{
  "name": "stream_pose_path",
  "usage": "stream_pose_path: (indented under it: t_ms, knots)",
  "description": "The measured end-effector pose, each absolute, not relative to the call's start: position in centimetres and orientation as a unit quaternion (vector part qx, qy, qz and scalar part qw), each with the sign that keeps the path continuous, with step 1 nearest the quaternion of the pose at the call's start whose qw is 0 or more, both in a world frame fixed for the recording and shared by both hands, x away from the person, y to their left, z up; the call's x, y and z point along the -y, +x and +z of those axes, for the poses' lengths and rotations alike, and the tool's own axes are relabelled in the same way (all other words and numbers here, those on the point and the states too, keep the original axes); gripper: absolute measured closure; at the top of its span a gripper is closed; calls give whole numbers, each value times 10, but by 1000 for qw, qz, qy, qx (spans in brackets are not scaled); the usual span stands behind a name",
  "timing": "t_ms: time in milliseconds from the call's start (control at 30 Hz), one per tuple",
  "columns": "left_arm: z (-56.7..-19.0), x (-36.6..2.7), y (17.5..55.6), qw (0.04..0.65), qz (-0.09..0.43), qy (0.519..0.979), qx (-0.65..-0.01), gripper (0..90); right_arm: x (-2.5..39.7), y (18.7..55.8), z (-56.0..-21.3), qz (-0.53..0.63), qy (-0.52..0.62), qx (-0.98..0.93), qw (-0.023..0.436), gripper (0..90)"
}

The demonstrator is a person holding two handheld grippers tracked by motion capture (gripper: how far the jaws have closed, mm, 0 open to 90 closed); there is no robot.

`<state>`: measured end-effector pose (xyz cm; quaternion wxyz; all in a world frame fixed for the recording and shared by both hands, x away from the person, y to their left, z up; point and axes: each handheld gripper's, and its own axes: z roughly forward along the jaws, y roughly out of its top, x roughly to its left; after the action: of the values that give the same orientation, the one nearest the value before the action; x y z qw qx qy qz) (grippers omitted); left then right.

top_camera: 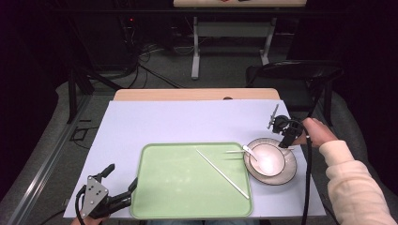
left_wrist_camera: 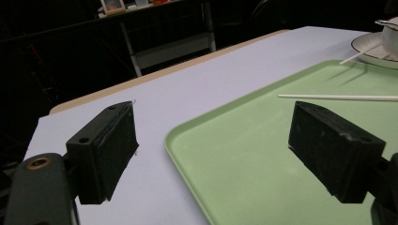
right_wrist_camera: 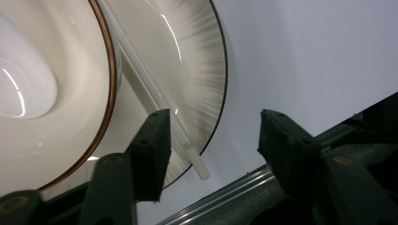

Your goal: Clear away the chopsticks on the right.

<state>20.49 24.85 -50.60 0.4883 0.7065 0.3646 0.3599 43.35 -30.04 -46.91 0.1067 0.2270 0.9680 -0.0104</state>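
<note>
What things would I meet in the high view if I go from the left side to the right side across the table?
Left gripper → green tray → long white stick on the tray → bowl on its plate → right gripper → person's right hand.

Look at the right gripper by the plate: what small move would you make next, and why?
Probably shift the right gripper sideways until the white chopstick on the plate sits between its open jaws, then close. Its end lies beside one jaw, not between them.
</note>
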Motion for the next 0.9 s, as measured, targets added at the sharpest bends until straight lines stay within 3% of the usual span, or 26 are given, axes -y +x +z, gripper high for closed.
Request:
stream_pose_path:
  t_ms: [267,433,900]
  knots:
    - [-506,-249,205,489,360,706,-365,155,300,430,-485,-13,211,-974,84,623]
    - [-506,-249,205,489,360,705,-366,155,302,430,-490,-21,214,-974,65,651]
    - [-506,-248,205,489,359,705,-367,155,307,426,-504,-11,225,-972,71,818]
